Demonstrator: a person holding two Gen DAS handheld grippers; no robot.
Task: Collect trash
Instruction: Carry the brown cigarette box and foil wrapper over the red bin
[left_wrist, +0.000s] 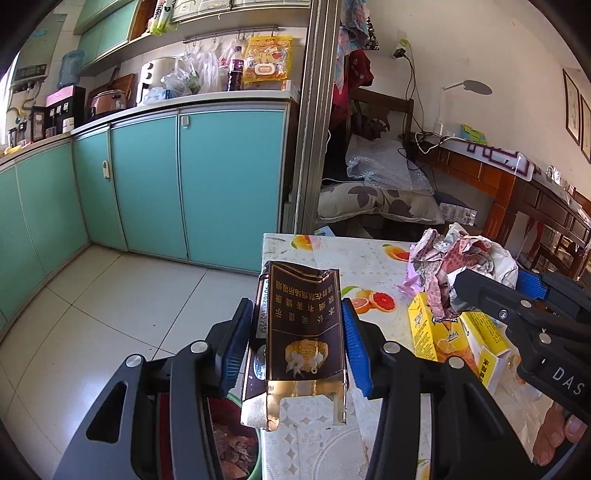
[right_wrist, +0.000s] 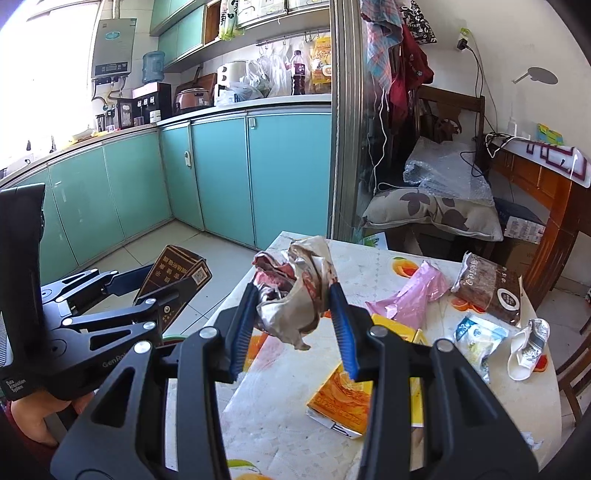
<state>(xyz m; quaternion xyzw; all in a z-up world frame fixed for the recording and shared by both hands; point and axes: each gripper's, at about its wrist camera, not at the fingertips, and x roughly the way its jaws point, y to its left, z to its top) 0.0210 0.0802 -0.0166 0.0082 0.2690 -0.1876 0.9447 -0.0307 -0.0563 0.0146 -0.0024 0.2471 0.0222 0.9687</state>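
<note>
The left gripper (left_wrist: 295, 343) pinches a dark brown cigarette pack (left_wrist: 301, 332) between its blue pads (left_wrist: 233, 350) — the pack stands roughly upright with its torn gold flap hanging open at the bottom. It hangs over the near left edge of the table (left_wrist: 314, 443), and below it, at the table's side, part of a green-rimmed bin (left_wrist: 236, 443) with scraps inside shows.

The right gripper (right_wrist: 295, 325) is clamped on a crumpled wad of paper and foil (right_wrist: 295, 295), lifted clear of the tablecloth. Left on the table are a flattened yellow juice carton (right_wrist: 343, 398) just beneath the wad, a pink plastic bag (right_wrist: 410, 295), a brown wrapped packet (right_wrist: 487, 288) — near the far right edge — a pale blue snack wrapper (right_wrist: 476, 339) and a crushed white wrapper (right_wrist: 528, 347) beside it.
</note>
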